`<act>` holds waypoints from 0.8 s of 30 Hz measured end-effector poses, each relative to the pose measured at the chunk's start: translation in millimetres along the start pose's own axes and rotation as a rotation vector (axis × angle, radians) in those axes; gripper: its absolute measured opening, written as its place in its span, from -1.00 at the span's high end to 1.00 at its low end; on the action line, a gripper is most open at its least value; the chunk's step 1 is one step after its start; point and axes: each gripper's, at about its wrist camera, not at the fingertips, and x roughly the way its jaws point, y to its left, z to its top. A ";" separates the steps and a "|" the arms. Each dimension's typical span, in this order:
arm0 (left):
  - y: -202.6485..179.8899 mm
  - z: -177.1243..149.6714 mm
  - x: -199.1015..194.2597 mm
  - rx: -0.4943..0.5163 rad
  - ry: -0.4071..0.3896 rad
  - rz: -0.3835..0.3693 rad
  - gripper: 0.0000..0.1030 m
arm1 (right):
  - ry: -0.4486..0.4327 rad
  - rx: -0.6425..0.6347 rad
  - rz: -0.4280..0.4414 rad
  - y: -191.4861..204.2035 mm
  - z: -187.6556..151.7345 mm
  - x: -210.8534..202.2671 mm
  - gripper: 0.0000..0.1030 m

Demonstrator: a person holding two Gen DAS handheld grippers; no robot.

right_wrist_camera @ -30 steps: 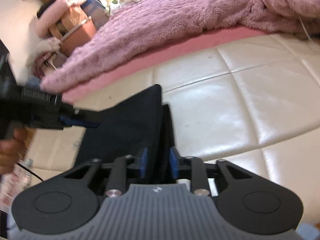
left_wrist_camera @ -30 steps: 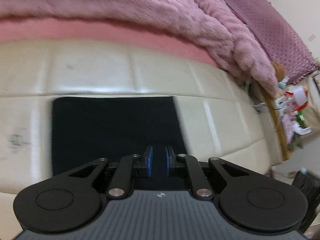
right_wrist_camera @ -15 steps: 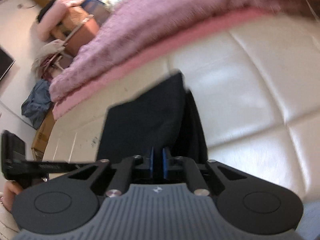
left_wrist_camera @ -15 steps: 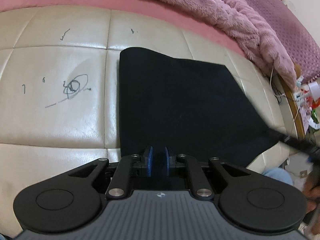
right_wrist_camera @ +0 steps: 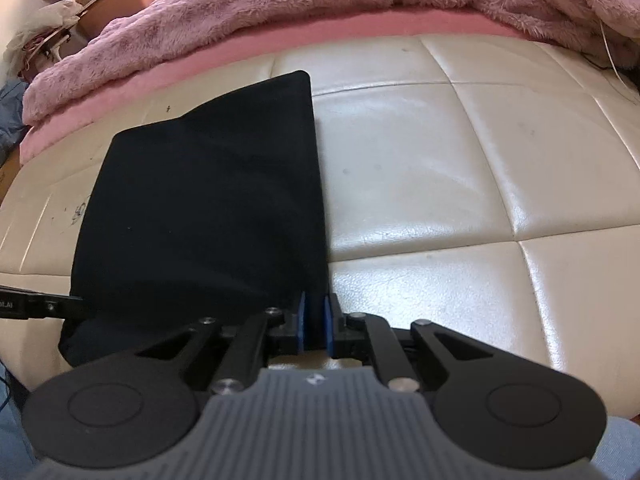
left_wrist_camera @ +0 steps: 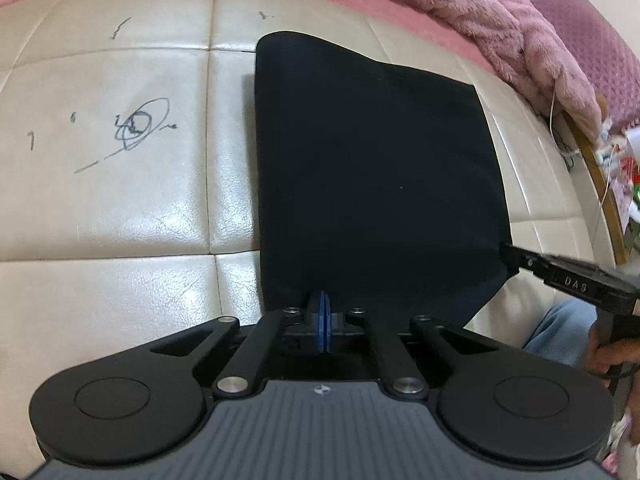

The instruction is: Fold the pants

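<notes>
Pants (left_wrist_camera: 372, 176), folded to a flat dark panel on the cream cushion (left_wrist_camera: 132, 208), are pinched at both near corners by the left gripper (left_wrist_camera: 325, 326), fingers just closing, and right gripper (right_wrist_camera: 314, 326), so, seemingly, the next fold needs both corners lifted together.

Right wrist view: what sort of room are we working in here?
Most likely a bedroom. A fluffy pink blanket lies over a pink sheet, and the black pants rest on a cream quilted padded surface at its edge.
</notes>
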 end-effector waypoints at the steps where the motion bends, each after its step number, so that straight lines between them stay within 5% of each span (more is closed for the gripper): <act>1: -2.4 -0.8 -0.9 0.020 0.008 0.005 0.89 | 0.000 -0.017 -0.004 2.0 0.1 0.2 0.92; 4: -9.0 -6.2 -4.9 0.074 0.025 0.020 0.89 | -0.007 -0.055 -0.021 4.0 -0.5 -3.6 0.75; 11: -13.7 -17.5 -11.5 0.177 0.095 0.051 0.88 | -0.019 -0.047 -0.017 -0.9 -2.4 0.6 0.70; 15: -11.8 -13.6 -23.7 0.178 0.100 0.063 0.60 | -0.019 -0.107 -0.063 2.4 -3.9 -13.1 0.33; 24: -4.5 35.3 -58.9 0.103 -0.164 0.049 0.48 | -0.139 -0.125 -0.046 2.4 21.2 -47.4 0.42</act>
